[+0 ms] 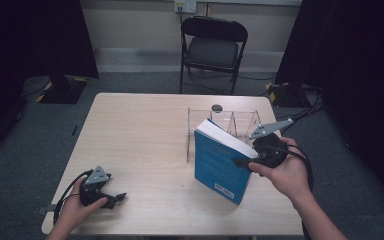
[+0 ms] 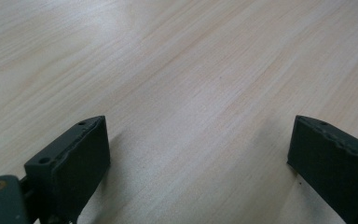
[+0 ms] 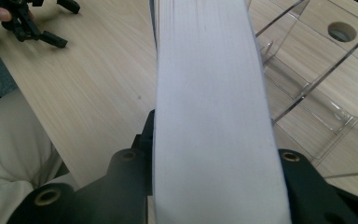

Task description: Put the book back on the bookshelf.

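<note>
A blue-covered book [image 1: 217, 165] stands tilted on the wooden table [image 1: 140, 135], its white page edge turned up and to the right. My right gripper [image 1: 244, 163] is shut on the book's page-edge side, right of centre. In the right gripper view the white page block [image 3: 214, 93] runs up between the black jaws of the right gripper [image 3: 214, 156]. My left gripper [image 1: 114, 187] rests open near the table's front left corner. Its fingers [image 2: 74, 158] stand wide apart over bare wood, nothing between them.
A clear acrylic rack [image 1: 225, 122] with dividers stands just behind the book, also seen as the rack [image 3: 307, 84] to its right. A round cable hole [image 1: 217, 107] lies behind it. A black folding chair [image 1: 212, 47] stands beyond the table. Dark curtains flank both sides.
</note>
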